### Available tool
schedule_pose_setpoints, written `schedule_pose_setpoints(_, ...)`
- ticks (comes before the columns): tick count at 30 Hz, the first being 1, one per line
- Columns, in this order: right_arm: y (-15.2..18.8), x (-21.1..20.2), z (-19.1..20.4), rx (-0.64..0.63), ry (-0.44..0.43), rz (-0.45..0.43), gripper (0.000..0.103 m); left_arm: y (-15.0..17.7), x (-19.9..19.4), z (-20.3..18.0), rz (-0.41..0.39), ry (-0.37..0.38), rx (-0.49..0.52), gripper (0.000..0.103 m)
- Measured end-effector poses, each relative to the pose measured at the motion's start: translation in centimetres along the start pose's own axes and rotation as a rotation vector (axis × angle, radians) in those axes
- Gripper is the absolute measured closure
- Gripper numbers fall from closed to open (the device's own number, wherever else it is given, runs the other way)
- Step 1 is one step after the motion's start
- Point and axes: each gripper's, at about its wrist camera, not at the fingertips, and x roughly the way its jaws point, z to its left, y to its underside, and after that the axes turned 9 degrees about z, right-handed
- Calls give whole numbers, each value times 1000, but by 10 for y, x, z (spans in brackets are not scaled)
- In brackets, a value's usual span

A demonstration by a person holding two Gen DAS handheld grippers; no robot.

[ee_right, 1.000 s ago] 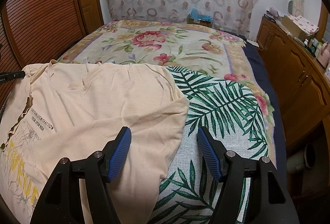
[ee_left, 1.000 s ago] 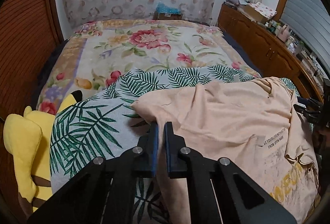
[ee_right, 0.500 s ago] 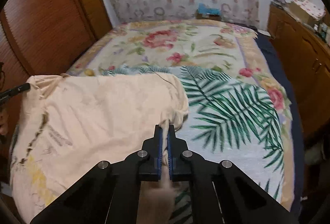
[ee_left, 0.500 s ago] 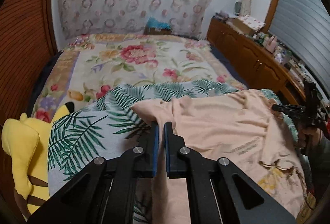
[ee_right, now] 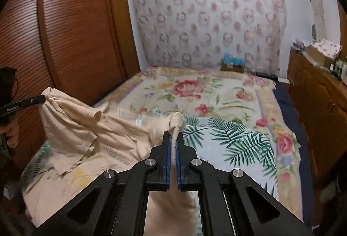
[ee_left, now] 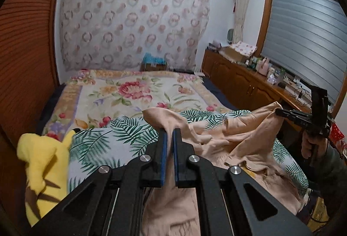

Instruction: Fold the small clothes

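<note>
From the left wrist we see our left gripper with its fingers pinching a corner of the peach shirt, which hangs lifted over the bed. From the right wrist we see our right gripper pinching another corner, beside the palm-leaf cloth.

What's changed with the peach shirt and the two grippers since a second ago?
The right gripper closed on the peach shirt; the left gripper kept its grip. Both lifted their edges off the palm-leaf cloth, bunching the shirt. The yellow plush toy stayed put.
</note>
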Motion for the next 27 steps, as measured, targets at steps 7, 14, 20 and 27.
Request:
schedule_pose_setpoints(7,51,-59,23,-26,13,-38,100,60,-56,-5,-47,-20,-4,97)
schedule_pose_setpoints(14,111,-106,44,-25,23,-34,100,116,-100,-5,-75,-18,-32,97)
schedule_pose_setpoints(20,153,-162,67,-12,49,-20,100,159,-129,-13,-69,-12,-66,97)
schedule_pose_setpoints(27,191,-201,80,23,55,41,99,194,-128,-14,14,-33,-55,97)
